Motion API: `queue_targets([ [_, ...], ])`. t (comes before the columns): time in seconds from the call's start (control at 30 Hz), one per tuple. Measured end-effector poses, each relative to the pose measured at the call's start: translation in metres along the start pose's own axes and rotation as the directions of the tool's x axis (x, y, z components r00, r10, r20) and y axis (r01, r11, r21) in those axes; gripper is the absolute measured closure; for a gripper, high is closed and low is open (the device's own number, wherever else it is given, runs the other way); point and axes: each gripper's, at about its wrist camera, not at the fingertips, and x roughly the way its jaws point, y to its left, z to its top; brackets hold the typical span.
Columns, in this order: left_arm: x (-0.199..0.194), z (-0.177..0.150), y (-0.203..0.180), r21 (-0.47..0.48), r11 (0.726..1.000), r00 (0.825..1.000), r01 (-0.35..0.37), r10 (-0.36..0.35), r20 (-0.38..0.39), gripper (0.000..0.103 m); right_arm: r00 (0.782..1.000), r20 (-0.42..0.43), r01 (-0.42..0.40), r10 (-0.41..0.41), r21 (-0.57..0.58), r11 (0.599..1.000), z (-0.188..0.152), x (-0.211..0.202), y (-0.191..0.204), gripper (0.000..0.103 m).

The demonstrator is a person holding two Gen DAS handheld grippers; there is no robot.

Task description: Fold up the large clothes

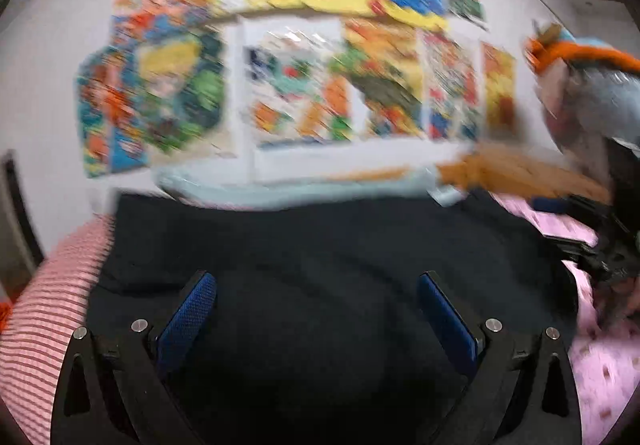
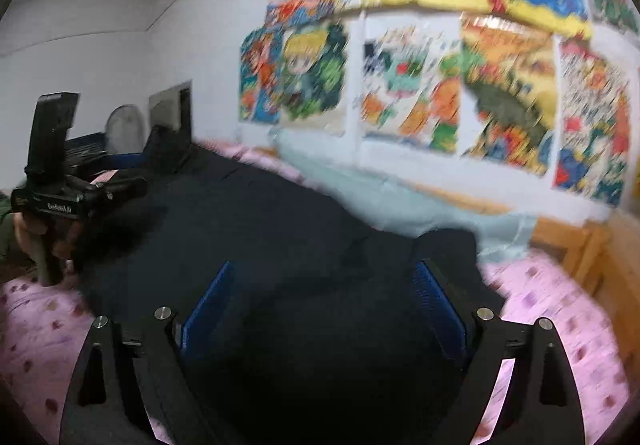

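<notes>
A large dark navy-to-black garment (image 1: pixel 320 257) is spread over a bed, filling the lower centre of the left wrist view and the centre to lower left of the right wrist view (image 2: pixel 256 229). Its surface lies mostly flat with shallow creases. In the right wrist view, a raised fold or bunched part is seen at centre right. Garment type cannot be determined; both frames are motion-blurred.

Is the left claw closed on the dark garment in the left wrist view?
No, the left claw is open: its blue fingers stand wide apart above the dark garment, pinching nothing.
</notes>
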Motion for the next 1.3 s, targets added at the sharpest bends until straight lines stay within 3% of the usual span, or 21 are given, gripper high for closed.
queue_targets([
  [0.1,0.014,-0.006,-0.012,0.072,0.997,0.999,-0.010,0.012,-0.030,0.001,0.994,-0.105,-0.027,0.023,-0.037,0.999,-0.015,0.025,0.007,0.015],
  [0.17,0.029,-0.005,-0.014,0.100,0.992,0.996,-0.072,0.078,-0.053,0.000,0.987,-0.160,-0.031,0.021,-0.057,0.998,-0.018,0.046,0.009,0.015],
  [0.27,0.049,-0.002,-0.006,0.056,0.989,0.988,-0.138,0.141,-0.057,0.000,0.980,-0.197,-0.009,0.000,-0.046,0.999,-0.006,0.071,0.003,0.010],
  [0.5,0.096,0.025,0.033,-0.083,0.961,0.961,-0.264,0.254,-0.111,0.000,0.967,-0.244,0.107,-0.080,0.098,0.989,0.022,0.126,-0.036,0.010],
  [0.63,0.129,0.026,0.058,-0.135,0.959,0.952,-0.250,0.218,-0.214,0.000,0.949,-0.310,0.103,-0.051,0.154,0.983,0.019,0.157,-0.055,0.010],
  [0.8,0.153,0.010,0.053,-0.080,0.962,0.941,-0.262,0.237,-0.240,0.000,0.929,-0.371,0.075,-0.004,0.176,0.982,0.006,0.185,-0.066,0.007],
  [0.9,0.167,0.005,0.061,-0.097,0.967,0.937,-0.237,0.201,-0.286,0.000,0.923,-0.381,0.042,0.051,0.233,0.972,0.001,0.197,-0.077,0.005],
  [1.0,0.171,0.003,0.069,-0.143,0.966,0.941,-0.214,0.165,-0.294,0.000,0.930,-0.359,0.025,0.082,0.283,0.959,-0.008,0.206,-0.083,0.005],
  [1.17,0.169,-0.003,0.064,-0.137,0.966,0.947,-0.218,0.176,-0.268,0.000,0.953,-0.287,-0.005,0.098,0.309,0.951,-0.019,0.205,-0.085,0.005],
  [1.3,0.162,-0.008,0.060,-0.136,0.965,0.953,-0.223,0.187,-0.239,0.000,0.959,-0.270,-0.001,0.084,0.297,0.955,-0.018,0.203,-0.082,0.005],
])
